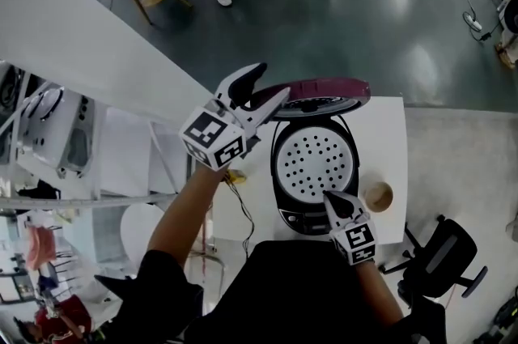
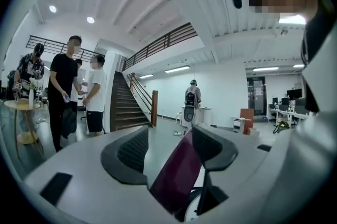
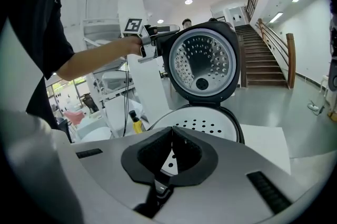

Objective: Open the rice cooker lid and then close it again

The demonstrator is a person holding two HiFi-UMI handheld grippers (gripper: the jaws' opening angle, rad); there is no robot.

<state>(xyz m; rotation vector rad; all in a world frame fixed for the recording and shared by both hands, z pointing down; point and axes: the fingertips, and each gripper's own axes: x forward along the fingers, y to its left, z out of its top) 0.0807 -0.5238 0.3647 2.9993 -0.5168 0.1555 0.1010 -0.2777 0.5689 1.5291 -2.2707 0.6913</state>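
Closing looks next: left gripper (image 1: 271, 83), fingers spread astride the raised lid (image 1: 324, 87), should press it down; right gripper (image 1: 331, 198) pressed together, empty.

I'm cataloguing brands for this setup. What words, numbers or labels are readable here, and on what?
No text is readable.
Rice cooker: no legible brand or label.
Square markers on the left gripper and right gripper: black-and-white patterns, no letters.
Green sign above the far door, left gripper view: too small to read.
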